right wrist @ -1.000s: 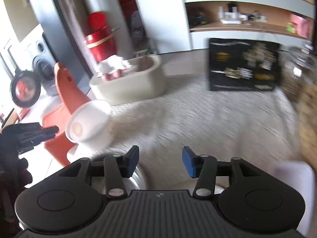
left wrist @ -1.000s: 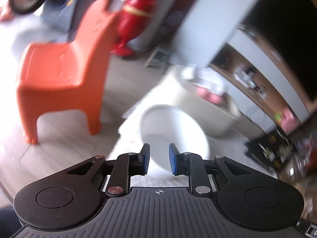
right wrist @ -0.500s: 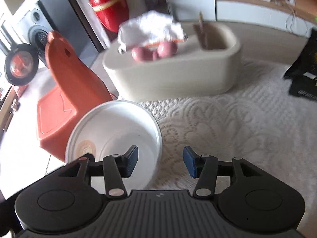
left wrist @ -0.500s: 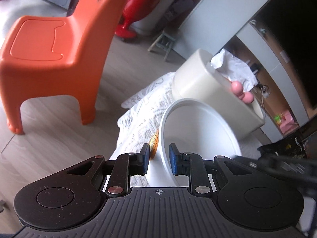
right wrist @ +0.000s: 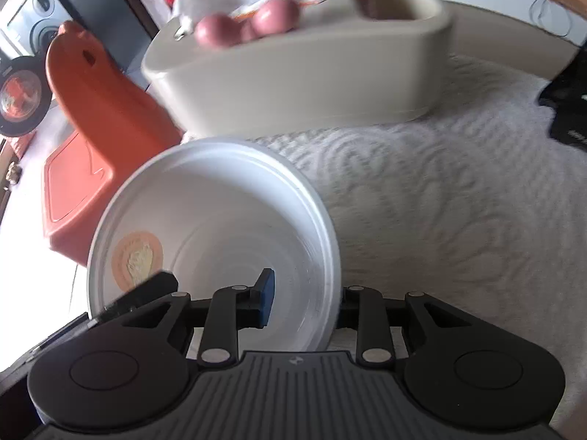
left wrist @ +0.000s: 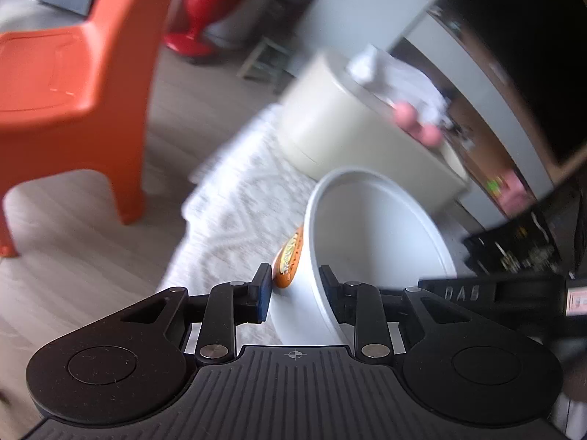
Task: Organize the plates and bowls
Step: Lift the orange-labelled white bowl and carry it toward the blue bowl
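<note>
White plastic, thin-walled: the bowl (right wrist: 220, 242) fills the lower middle of my right-wrist view, tilted toward me, with an orange round label (right wrist: 136, 259) showing through its left wall. My right tongs (right wrist: 304, 302) have just been closing and now pinch the bowl's right wall, one pad inside and the other hidden behind the rim. In the left-wrist view the same bowl (left wrist: 370, 242) sits at lower centre. My left tongs (left wrist: 295, 286) have just been opening and stand spread astride its near wall, the blue pad clear of the plastic, so I judge the bowl is passing from my left to my right. It hangs over the white lace cloth (right wrist: 440, 212) on the worktop, with the cream tub (right wrist: 304, 73) in the upper middle beyond it. As for progress, I judge this early or midway: one bowl is in hand and not yet put down, and no stack and no plates show in either view.
</note>
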`<state>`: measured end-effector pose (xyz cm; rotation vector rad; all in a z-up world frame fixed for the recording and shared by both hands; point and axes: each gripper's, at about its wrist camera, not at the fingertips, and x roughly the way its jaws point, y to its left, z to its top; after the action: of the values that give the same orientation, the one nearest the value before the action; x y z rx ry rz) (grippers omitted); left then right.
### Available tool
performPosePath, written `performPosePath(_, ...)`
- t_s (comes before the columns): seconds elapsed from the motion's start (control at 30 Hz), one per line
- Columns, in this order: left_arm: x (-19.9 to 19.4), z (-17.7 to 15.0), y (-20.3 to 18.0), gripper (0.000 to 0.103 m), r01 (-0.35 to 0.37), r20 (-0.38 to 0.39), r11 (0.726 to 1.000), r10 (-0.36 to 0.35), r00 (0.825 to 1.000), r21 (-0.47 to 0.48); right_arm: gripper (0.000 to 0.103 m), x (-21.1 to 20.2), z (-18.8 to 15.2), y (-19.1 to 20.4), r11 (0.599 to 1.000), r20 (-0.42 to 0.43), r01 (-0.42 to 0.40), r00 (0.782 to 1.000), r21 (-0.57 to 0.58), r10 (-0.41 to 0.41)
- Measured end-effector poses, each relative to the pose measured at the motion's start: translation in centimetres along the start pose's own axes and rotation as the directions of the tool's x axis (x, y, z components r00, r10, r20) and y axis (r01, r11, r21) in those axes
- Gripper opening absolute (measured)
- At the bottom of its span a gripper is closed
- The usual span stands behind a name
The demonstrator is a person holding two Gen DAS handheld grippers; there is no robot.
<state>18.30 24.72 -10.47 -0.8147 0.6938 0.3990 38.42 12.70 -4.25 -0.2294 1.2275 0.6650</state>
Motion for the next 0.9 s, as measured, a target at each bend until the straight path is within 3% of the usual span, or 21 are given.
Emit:
performPosePath(0.13,0.8,-0.5,-1.0,0.031,0.065,-0.052,0.998,-0.064,0.997,0.024,0.027,-0.7,0.2,-1.6,0.999,0.018,0.036,0.999,0.018,-0.036)
performPosePath(0.3,1.7,-0.9,-0.9,0.031,0.067,-0.075,0.998,-0.067,0.995,0.003,0.029,0.9,0.1,-3.0,0.996,-0.031,0.014,0.999,0.087,-0.012)
performPosePath(0.53,1.6,-0.5,-1.6,0.031,0.060,-0.086,0.998,-0.060,0.994,-0.008,0.028,0.6,0.0,-3.6,0.997,-0.020,-0.014,1.000,0.075,0.016)
performPosePath(0.73,0.1,0.1,-5.9,0.032,0.070,-0.080,0.995,-0.065,0.995,0.066,0.027,-2.7,0.0,-5.8,0.997,0.016,-0.042,0.999,0.067,0.040)
performPosePath(0.9,2.2,-0.6,-11.1,0.031,0.111,-0.189,0.983,-0.083,0.978,0.147,0.028,-5.0,-0.6,-10.7,0.993,0.017,0.004,1.000,0.116,-0.006)
